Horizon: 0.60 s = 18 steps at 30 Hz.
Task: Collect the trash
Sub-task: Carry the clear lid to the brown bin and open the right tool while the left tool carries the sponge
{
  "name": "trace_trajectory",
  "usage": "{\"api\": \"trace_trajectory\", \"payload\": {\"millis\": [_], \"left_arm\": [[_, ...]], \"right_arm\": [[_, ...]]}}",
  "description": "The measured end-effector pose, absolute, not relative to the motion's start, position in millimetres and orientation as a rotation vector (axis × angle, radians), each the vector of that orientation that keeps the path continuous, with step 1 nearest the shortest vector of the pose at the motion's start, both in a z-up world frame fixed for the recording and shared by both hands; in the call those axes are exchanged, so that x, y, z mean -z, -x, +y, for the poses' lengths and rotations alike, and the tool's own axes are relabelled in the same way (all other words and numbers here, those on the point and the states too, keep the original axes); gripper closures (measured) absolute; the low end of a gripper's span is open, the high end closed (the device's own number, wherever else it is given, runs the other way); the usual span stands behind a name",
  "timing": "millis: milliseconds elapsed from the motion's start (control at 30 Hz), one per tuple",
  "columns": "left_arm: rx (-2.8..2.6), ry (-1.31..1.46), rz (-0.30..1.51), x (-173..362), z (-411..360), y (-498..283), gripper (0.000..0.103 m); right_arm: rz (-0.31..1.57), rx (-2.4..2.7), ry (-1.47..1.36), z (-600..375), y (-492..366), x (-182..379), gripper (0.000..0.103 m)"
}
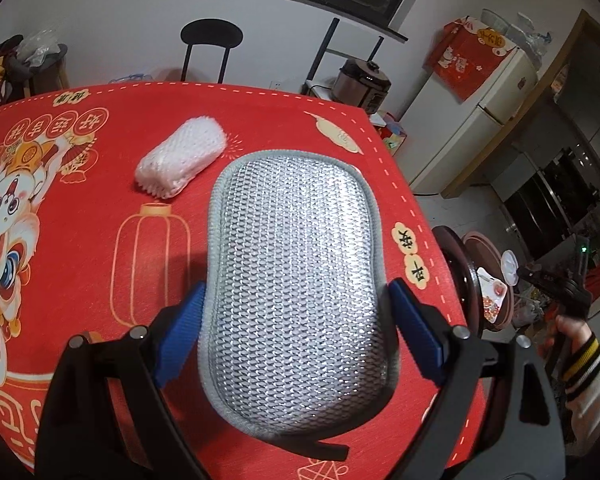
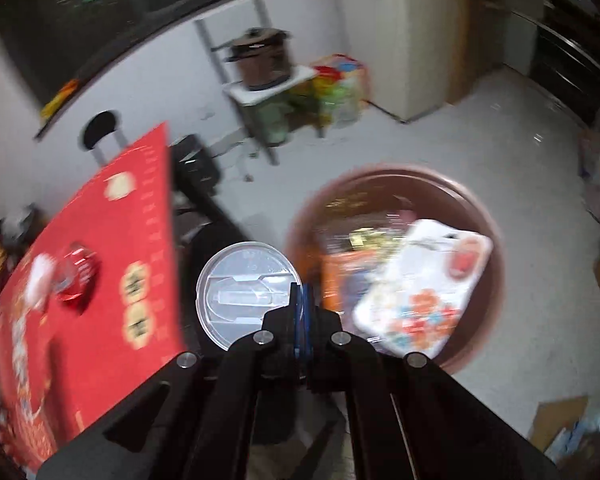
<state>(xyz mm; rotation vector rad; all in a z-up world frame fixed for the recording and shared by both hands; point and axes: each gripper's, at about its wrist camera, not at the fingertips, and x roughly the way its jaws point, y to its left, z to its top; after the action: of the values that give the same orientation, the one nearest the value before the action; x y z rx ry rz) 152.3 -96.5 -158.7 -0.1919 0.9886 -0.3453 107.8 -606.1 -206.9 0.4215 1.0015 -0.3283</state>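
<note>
The left gripper has its blue-padded fingers spread wide, clamped on the sides of a rounded-oblong scouring pad of silvery woven mesh with a grey stitched rim, over the red printed cloth of the desk. At ten o'clock from it lies a white foam net sleeve. The right gripper pinches a round clear plastic lid by its edge; at two o'clock stands a round brown bin holding crumpled packaging.

Our right gripper pinches a clear plastic lid between the red table and brown bin.
</note>
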Motion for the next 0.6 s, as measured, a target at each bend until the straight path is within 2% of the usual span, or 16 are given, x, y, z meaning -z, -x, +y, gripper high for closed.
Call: {"api": "trace_trajectory", "payload": {"millis": [233,300,367,500,567,600], "left_arm": [[0.342,0.185,0.984,155,-102,-151,0.015],[0.339,0.184,0.983,153,-102,-151,0.015],[0.340,0.181,0.981,152,-103,-152,0.015],[0.357,0.166,0.976,148,-111,-154,0.015],[0.374,0.153,0.975,146,-120,-156,0.015],[0.388,0.143,0.974,144,-127,-157,0.015]], "right_arm": [[1.012,0.435,-0.497,-650,-107,220,0.097],[1.007,0.441,-0.498,-652,-107,220,0.091],[0.994,0.440,-0.493,-652,-107,217,0.077],[0.967,0.424,-0.490,-647,-102,205,0.069],[0.945,0.413,-0.487,-644,-97,197,0.054],[0.938,0.409,-0.484,-643,-95,193,0.051]]}}
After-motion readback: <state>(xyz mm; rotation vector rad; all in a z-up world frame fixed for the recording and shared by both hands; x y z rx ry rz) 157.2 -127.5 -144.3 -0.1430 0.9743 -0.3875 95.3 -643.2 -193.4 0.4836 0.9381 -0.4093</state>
